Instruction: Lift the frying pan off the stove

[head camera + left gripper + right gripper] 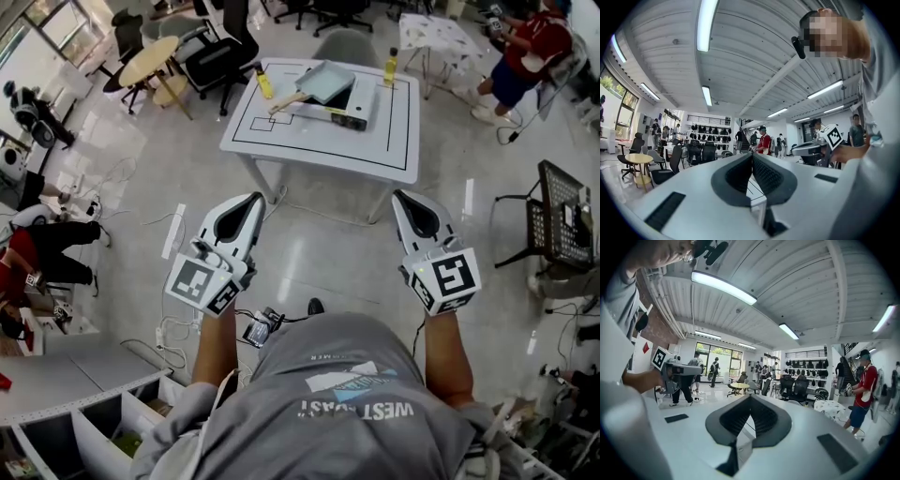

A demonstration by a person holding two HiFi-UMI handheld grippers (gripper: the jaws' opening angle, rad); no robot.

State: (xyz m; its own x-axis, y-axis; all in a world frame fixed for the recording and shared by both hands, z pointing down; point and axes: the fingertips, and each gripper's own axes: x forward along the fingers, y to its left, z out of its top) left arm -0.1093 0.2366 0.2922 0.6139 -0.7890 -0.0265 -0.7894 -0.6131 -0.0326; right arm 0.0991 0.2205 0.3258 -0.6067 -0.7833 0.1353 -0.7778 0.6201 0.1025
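A rectangular grey frying pan (325, 81) with a wooden handle (286, 101) rests on a portable stove (354, 111) on the white table (394, 141) at the top of the head view. I stand some way back from the table. My left gripper (255, 198) and right gripper (403, 194) are held level over the floor, both pointing toward the table and well short of it. In the left gripper view the pads of the left gripper (752, 154) meet with nothing between them. The right gripper (750, 396) likewise has its tips together and holds nothing.
Two yellow bottles (264, 82) (390, 66) stand on the table beside the stove. A round wooden table (148, 61) and office chairs (220, 47) are at the back left. A person in red (530, 47) sits at the back right; a black wire rack (562, 216) stands at the right.
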